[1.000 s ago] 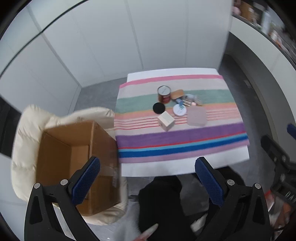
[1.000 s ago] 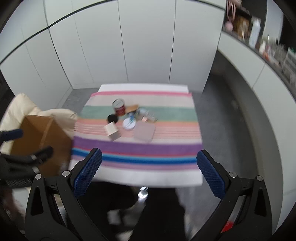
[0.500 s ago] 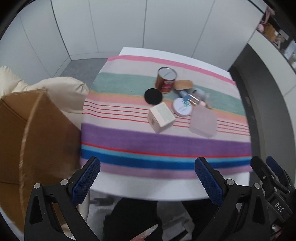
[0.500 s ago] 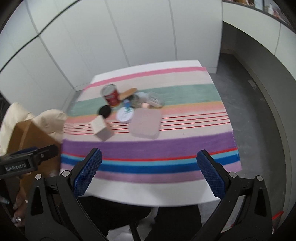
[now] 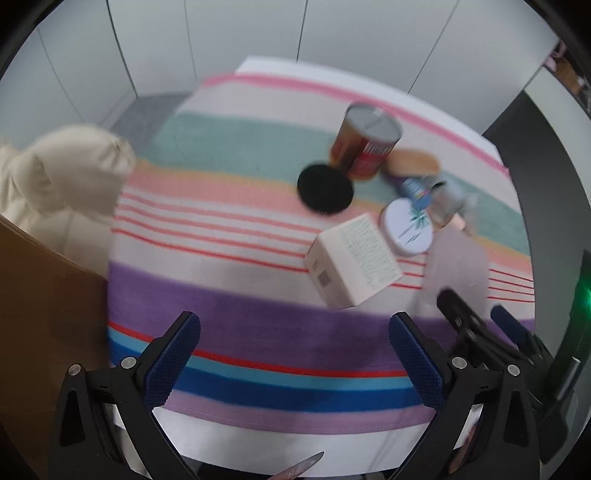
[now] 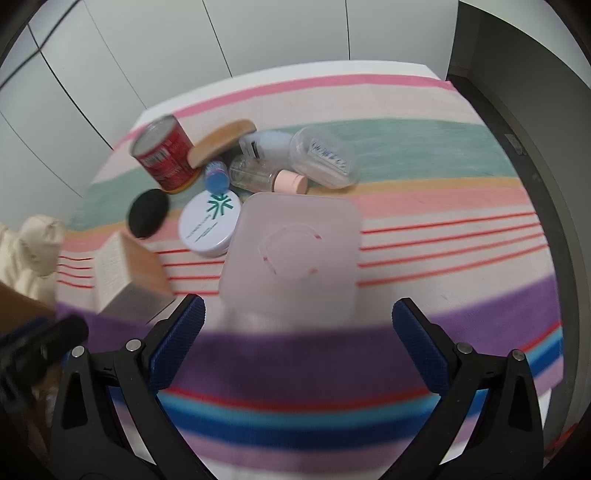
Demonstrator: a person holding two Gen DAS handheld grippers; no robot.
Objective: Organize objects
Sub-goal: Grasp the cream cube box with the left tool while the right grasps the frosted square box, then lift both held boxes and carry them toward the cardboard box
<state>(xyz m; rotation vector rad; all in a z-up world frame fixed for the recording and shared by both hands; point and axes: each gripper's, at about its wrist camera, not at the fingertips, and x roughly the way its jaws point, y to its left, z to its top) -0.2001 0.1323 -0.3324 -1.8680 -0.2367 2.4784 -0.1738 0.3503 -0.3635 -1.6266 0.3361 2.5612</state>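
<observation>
A cluster of objects lies on the striped cloth (image 5: pixel 229 325) (image 6: pixel 461 240): a red can (image 5: pixel 364 142) (image 6: pixel 162 155), a black disc (image 5: pixel 325 189) (image 6: pixel 148 213), a cream carton (image 5: pixel 354 262) (image 6: pixel 122 277), a white round tin (image 5: pixel 408 230) (image 6: pixel 209 223), a pale pink square box (image 6: pixel 295 247) (image 5: pixel 458 266), a wooden lid (image 6: pixel 221 142), a clear bottle with pink cap (image 6: pixel 266 175) and a clear case (image 6: pixel 321 155). My left gripper (image 5: pixel 293 360) hangs open over the purple stripe, short of the carton. My right gripper (image 6: pixel 297 345) is open just before the pink box.
A brown cardboard box (image 5: pixel 44 302) sits at the left on a cream cushioned chair (image 5: pixel 62 177) (image 6: pixel 29 251), beside the table. White cabinet doors (image 6: pixel 258 33) stand behind the table. Dark floor runs along the right (image 6: pixel 535 110).
Both grippers have moved forward and down toward the table; the objects loom much larger. The right gripper now sits close before the pink box. Both stay open.
</observation>
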